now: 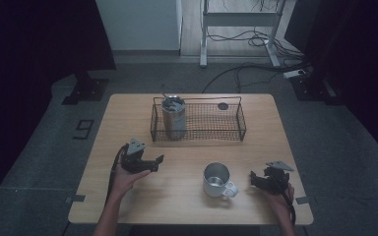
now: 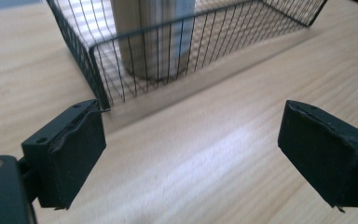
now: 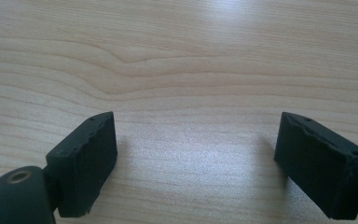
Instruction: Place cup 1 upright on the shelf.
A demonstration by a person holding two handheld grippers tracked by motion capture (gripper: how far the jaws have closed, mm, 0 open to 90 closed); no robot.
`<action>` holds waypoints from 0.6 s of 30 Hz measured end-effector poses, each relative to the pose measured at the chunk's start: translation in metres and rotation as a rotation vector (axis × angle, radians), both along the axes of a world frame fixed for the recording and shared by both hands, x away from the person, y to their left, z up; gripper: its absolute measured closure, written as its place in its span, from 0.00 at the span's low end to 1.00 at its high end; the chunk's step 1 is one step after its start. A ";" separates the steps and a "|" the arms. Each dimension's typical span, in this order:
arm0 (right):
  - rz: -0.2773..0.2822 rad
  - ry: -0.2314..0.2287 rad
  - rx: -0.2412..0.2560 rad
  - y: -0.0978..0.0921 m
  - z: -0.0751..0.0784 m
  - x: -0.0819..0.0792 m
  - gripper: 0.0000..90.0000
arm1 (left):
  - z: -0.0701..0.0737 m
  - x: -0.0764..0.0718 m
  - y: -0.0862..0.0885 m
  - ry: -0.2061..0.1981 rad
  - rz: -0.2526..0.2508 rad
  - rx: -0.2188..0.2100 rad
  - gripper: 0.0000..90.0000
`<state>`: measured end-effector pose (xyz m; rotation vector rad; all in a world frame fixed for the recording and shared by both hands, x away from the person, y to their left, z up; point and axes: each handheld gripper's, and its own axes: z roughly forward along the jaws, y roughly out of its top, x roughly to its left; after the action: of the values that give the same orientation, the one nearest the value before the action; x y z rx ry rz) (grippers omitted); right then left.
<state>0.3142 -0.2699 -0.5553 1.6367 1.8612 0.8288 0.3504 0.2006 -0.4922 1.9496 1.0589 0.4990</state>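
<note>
Both my grippers sit low over the table point(image 1: 128, 196), jaws spread wide, nothing in either. The mug point(image 1: 216, 180) stands upright on the near half, mouth up, handle sticking out toward my right and slightly toward me. It lies between my hands but closer to the right gripper point(image 1: 262, 180), which is just beside the handle w/ bare wood between. The left gripper point(image 1: 150, 162) is further off, pointed more toward the basket point(image 1: 239, 129).

In the left gripper view the basket corner point(image 2: 103, 100) is just past my left jaw, and the tumbler point(image 2: 153, 32) stands upright inside at that end. A pale sliver at the right edge is prob the mug, can't say for sure. In the right gripper view I look at plain wood grain between the jaws.

Judgement: the right hand is the one to go; the mug is to its left, so swing left and close across the rim or the handle. Room: open table all round the mug, the basket well behind it, and the table's near edge close behind my right hand, so little room to back up. The basket's right half looks free apart from a small dark disc point(image 1: 223, 105) at the back.
</note>
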 end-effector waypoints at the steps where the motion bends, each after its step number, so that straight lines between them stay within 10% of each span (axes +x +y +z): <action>1: 0.000 0.000 0.000 0.000 0.000 0.000 0.14 | -0.003 -0.002 0.001 0.006 0.002 -0.005 0.09; 18: -0.014 -0.005 -0.003 0.005 0.000 0.001 0.15 | -0.032 -0.017 0.003 0.061 0.023 0.063 0.10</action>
<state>0.3149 -0.2653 -0.5550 1.6427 1.8451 0.8235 0.3333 0.2037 -0.5243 2.0210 1.1172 0.4936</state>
